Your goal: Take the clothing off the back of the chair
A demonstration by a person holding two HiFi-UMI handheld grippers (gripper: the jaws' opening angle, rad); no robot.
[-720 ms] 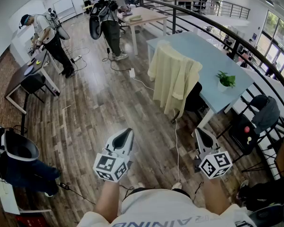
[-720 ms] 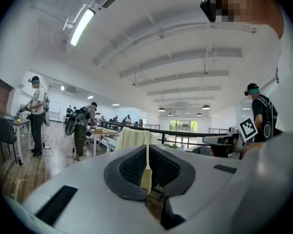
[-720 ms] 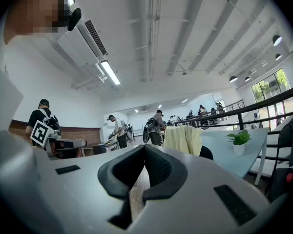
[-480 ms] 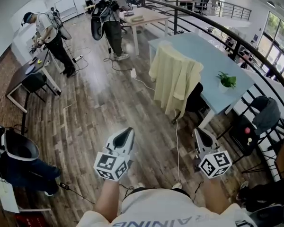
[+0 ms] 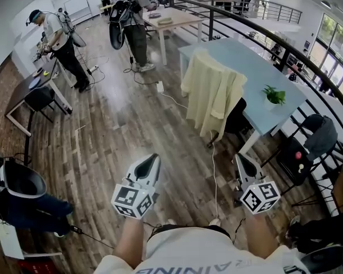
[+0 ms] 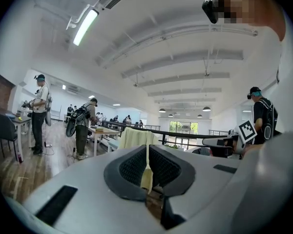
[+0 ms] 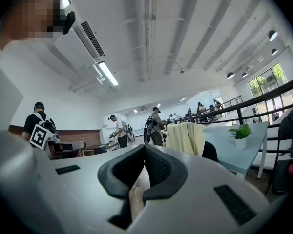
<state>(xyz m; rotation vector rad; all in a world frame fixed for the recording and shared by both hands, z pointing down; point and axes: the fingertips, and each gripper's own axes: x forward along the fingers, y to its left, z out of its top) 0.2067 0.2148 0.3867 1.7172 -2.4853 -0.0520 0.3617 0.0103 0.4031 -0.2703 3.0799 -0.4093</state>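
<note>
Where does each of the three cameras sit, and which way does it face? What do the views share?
Head view: on the person's head, facing forward and steeply down; shows both forearms, left hand-held gripper, right hand-held gripper.
Left gripper view: on that gripper, facing level along its shut jaws toward the yellow clothing.
Right gripper view: likewise on the right one, jaws shut.
Shared: all three show the clothing; head and right gripper views show the potted plant.
</note>
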